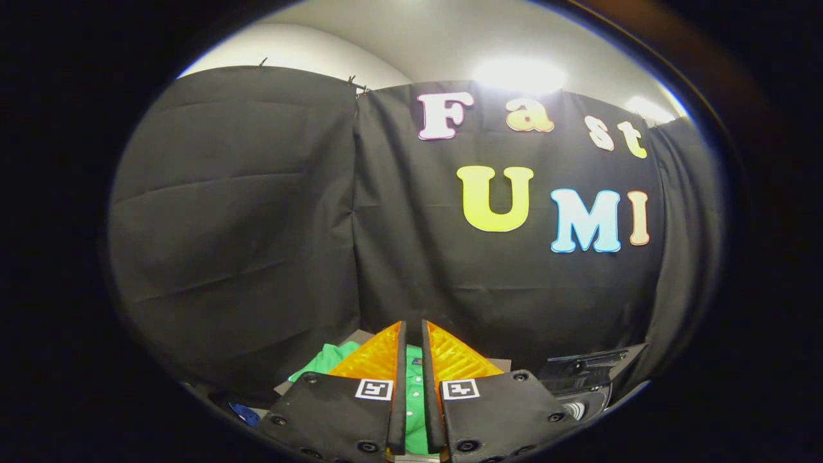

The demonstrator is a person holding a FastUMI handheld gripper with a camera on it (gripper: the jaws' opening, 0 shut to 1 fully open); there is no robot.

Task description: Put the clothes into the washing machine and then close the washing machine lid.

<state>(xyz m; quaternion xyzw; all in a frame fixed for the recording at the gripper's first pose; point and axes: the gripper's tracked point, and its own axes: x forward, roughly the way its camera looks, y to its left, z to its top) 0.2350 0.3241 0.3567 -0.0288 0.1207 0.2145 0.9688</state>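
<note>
Backdrop: black cloth wall [257,212] hangs in folds across the far side, pinned at its top edge, with a pale ceiling [411,38] and two bright lights above it.
Surface: a grey-brown board [360,337] shows just past the fingers, under the garment; little of it is visible.
Gripper [411,334]: seen from behind along its two fingers, which point forward and slightly up toward the cloth wall.
Finger spacing: nearly closed, the two fingers standing almost parallel with only a narrow slot between them from base to tips.
Grasp: nothing can be seen pinched at the tips; the green seen through the slot lies lower down, behind the fingers rather than clearly pressed by them, so I cannot tell whether the fingers clamp any fabric.
Clothes: a green garment [325,360] lies spread on the board beneath and just ahead of the fingers, showing to the left of the left finger and again through the slot, where a row of small white buttons runs along it.
Washing machine [588,376]: a dark, glossy body with a ribbed round part sits low to the right of the right finger, apart from the garment; whether its lid is open is not clear from here.
Other: a small blue item [245,413] lies low to the left, beside the gripper's base, too small to identify.
</note>
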